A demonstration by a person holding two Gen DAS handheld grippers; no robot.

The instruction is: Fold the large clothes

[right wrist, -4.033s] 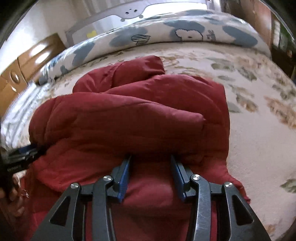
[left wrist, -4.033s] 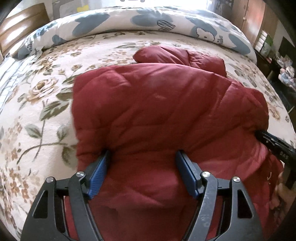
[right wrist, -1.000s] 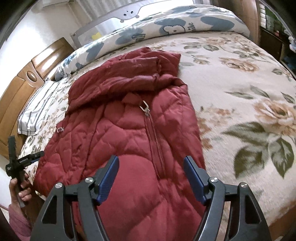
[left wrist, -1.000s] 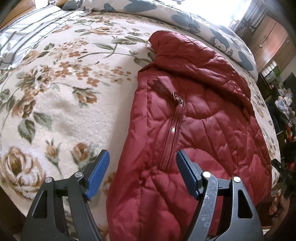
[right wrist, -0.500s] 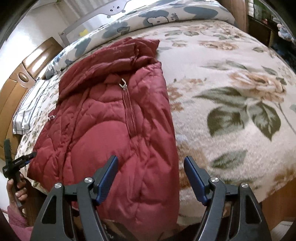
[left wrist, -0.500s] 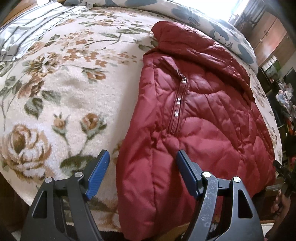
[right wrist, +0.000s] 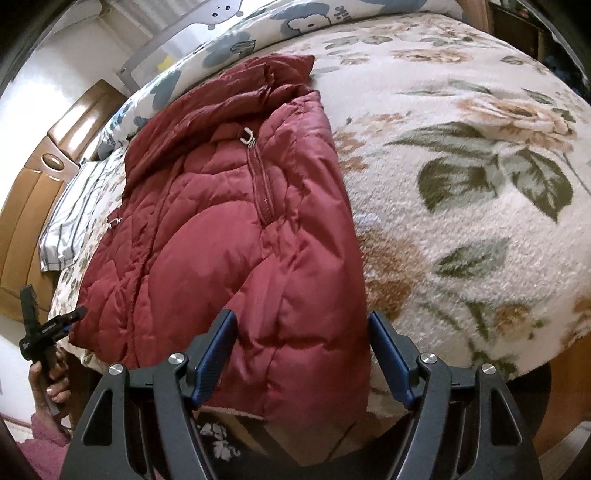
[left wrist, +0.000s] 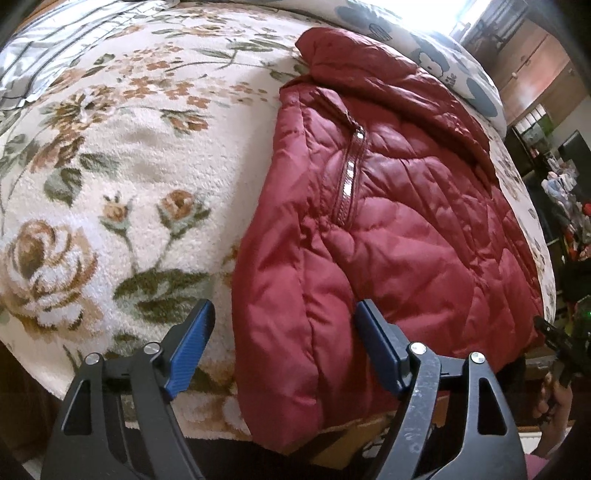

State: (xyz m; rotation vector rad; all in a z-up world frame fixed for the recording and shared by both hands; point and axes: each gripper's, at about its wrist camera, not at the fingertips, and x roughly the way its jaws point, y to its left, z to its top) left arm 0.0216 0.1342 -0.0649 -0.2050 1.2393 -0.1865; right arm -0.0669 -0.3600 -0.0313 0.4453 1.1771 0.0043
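A dark red quilted jacket [left wrist: 406,229] lies folded lengthwise on the bed, hood at the far end, hem hanging a little over the near bed edge. My left gripper [left wrist: 284,310] hovers over the hem's left corner; its jaws are opening, with the corner between the blue pads but not pressed. In the right wrist view the jacket [right wrist: 221,240] shows a pocket zip. My right gripper [right wrist: 302,317] stands open over the hem's right corner, pads clear of the fabric. Each view shows the other gripper at its edge, the right gripper [left wrist: 554,339] and the left gripper [right wrist: 48,325], each held by a hand.
A cream floral blanket [left wrist: 110,166] covers the bed on both sides of the jacket. A rolled duvet with blue prints [right wrist: 258,33] lies along the far side. A striped pillow [right wrist: 70,229] and wooden headboard [right wrist: 37,206] are at the left, cupboards [left wrist: 532,74] at the right.
Four seconds ago both grippers had the red fabric bunched between their pads; it now lies flat. Over the last second both drew back to the hem corners at the near bed edge.
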